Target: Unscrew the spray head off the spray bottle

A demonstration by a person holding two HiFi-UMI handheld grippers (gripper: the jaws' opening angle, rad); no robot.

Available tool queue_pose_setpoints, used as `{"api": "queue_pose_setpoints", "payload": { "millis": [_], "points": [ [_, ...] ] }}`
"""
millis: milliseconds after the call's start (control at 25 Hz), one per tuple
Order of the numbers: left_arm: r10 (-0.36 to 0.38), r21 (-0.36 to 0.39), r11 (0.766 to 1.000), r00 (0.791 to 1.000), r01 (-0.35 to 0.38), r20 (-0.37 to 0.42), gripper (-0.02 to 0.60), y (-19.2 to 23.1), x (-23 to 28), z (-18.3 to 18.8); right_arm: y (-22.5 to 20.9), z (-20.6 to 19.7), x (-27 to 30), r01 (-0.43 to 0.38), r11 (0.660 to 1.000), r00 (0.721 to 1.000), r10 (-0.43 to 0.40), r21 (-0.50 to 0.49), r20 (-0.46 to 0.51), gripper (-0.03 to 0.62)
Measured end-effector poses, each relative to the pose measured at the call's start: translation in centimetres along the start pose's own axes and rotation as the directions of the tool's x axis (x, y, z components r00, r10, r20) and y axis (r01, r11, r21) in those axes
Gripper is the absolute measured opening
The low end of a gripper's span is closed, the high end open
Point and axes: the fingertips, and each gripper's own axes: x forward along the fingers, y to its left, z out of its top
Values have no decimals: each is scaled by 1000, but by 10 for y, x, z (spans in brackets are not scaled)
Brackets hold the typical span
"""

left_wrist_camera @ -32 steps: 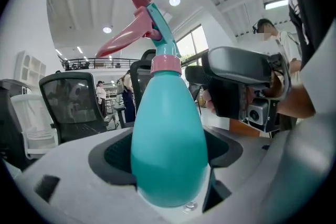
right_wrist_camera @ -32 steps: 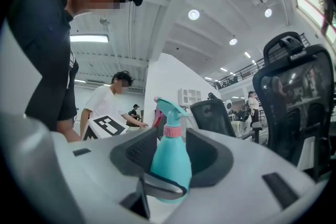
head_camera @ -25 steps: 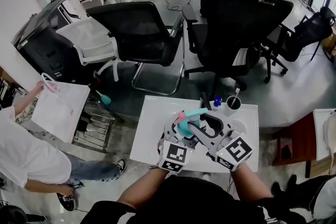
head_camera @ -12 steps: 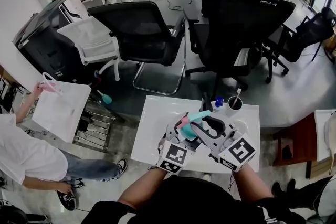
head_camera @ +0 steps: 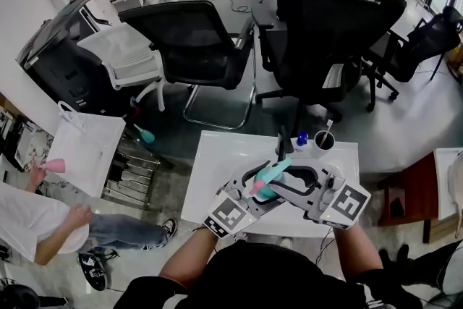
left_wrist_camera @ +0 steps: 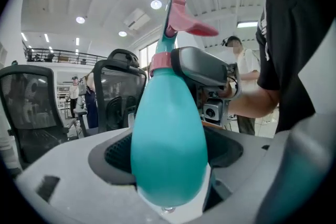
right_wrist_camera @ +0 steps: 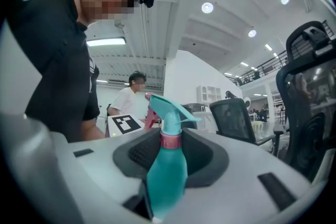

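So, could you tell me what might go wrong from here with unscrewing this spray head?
The left gripper holds the spray bottle by its rounded body, in the air over the white table: the body may turn in its fingers. The right gripper's fingers have just been closing on the narrow pink collar; they could slip off it.

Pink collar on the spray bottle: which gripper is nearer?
Right. The right gripper has just been closing its jaws and grips the pink collar; the left gripper clamps the teal bottle body below it.

Spray bottle (head_camera: 271, 177) above table (head_camera: 217, 163), chairs (head_camera: 195, 40) behind
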Motion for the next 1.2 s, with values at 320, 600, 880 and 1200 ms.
{"api": "queue_pose_setpoints", "payload": {
  "millis": [320,600,880,1200],
  "points": [
    [-248,104,964,968,244,28,391,-40,-9,12,38,3,-14,-266,963,964,265,-31,-24,133],
    [-206,40,978,979,206,9,391,-30,-7,4,30,-4,-13,-241,970,970,240,-26,-27,135],
    [-171,-4,985,985,171,-1,391,-26,-4,-7,22,-7,-7,-167,986,986,167,1,11,137],
    [-154,-5,988,988,154,-16,391,-25,-4,-12,20,-10,-6,-140,990,990,140,3,5,137]
  ]
}}
